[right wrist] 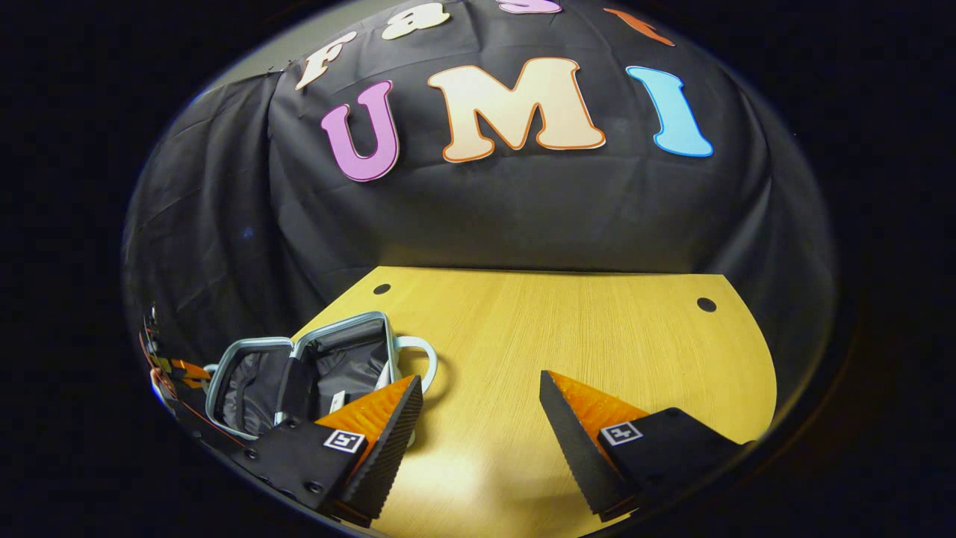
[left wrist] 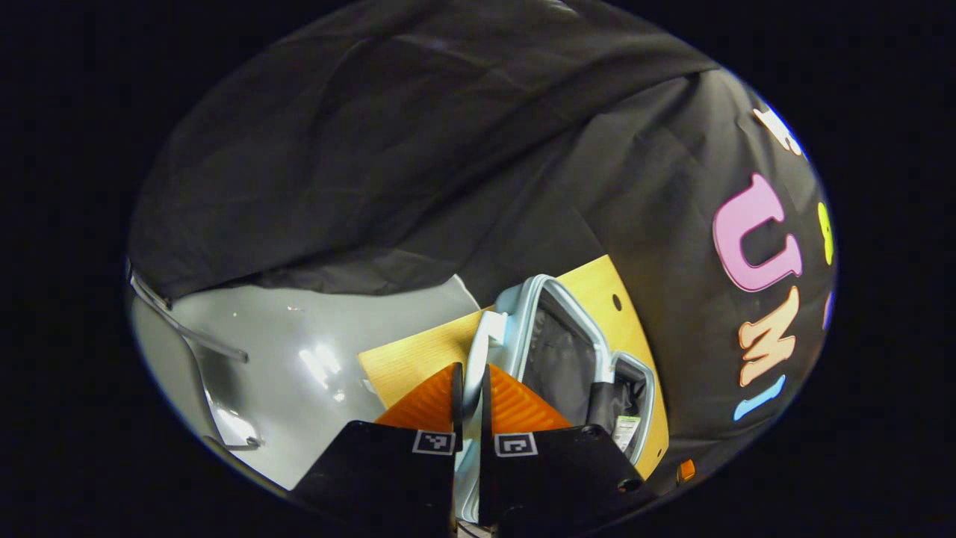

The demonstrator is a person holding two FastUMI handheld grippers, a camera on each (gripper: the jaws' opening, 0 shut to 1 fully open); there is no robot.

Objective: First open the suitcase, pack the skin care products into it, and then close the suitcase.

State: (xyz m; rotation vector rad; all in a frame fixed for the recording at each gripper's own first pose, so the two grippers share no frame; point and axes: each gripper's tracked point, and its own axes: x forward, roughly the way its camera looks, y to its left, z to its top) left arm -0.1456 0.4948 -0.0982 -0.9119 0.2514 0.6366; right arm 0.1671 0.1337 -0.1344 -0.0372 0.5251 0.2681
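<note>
Left gripper view: the left gripper (left wrist: pixel 470 388), nearly closed, pinches the rim of the open pale-blue hard-shell suitcase (left wrist: pixel 567 351) just ahead.

Right gripper view: the right gripper (right wrist: pixel 478 418) gapes wide, suitcase (right wrist: pixel 306 370) forward-left; opening looks done, fetching products next

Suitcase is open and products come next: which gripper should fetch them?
Right. The right gripper has its fingers open over the table, free to grasp. The left gripper has its fingers closed on the suitcase rim, so it is occupied.
</note>
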